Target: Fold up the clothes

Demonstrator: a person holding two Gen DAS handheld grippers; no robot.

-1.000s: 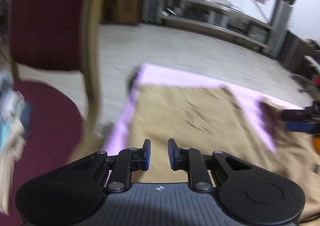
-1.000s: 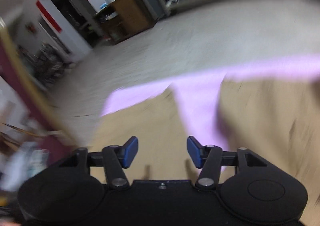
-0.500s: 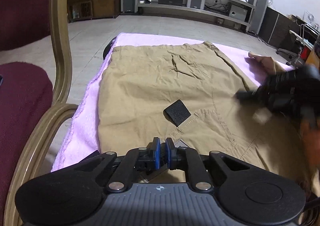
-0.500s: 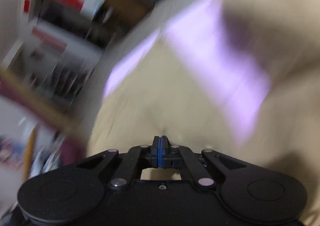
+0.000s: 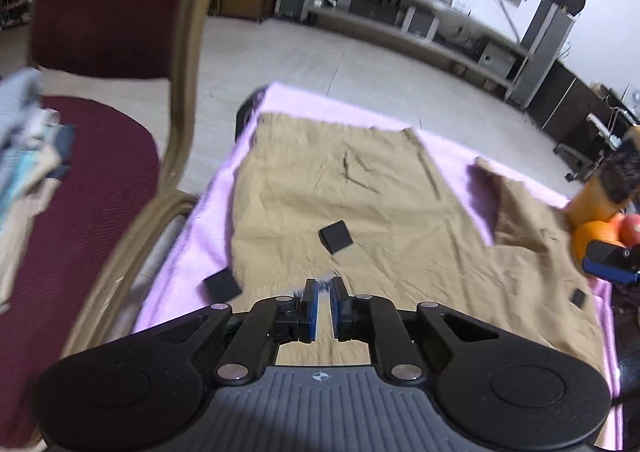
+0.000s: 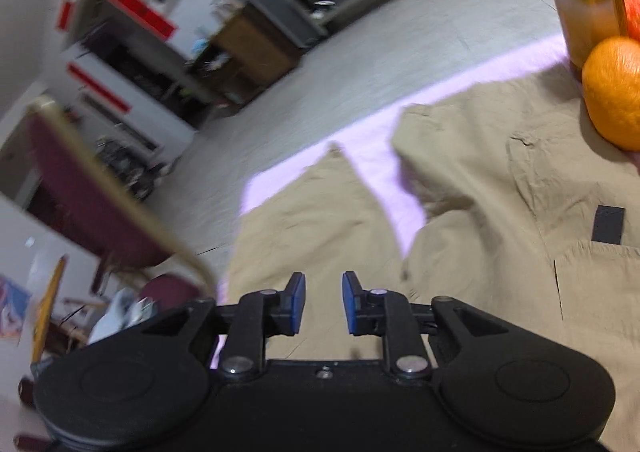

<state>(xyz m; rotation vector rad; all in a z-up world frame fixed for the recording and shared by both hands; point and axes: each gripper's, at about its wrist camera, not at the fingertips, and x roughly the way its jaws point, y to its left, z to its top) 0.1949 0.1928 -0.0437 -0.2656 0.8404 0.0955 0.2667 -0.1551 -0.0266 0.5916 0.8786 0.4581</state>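
Trousers [image 5: 360, 203] of tan cloth lay spread on a pink sheet [image 5: 188, 252] that covered the desk, the waist end nearest the cameras and the two legs running away toward the far edge, with a wedge of pink showing between them. The far end of the right leg [image 5: 516, 207] was rumpled and turned up. Black tabs sat on the cloth: one [image 5: 335, 236] near the middle and one [image 5: 222, 284] at the left edge, half on the sheet. The left gripper [image 5: 323, 306] hung above the waist end, its fingers [image 5: 310, 310] nearly closed with a thin gap and nothing seen between them. The right gripper [image 6: 323, 302] hung over the same end further right; its fingers [image 6: 297, 302] had just been opening and stood apart, with no cloth between them. A pocket flap [image 6: 532, 167] and another black tab [image 6: 608, 224] showed on the right side of the trousers. An orange [image 6: 616, 95] rested on the cloth at the far right, just beside an orange bottle [image 6: 588, 15]. A maroon chair [image 5: 100, 31] stood left of the desk, with a pile of clothes [image 5: 28, 155] on its seat.
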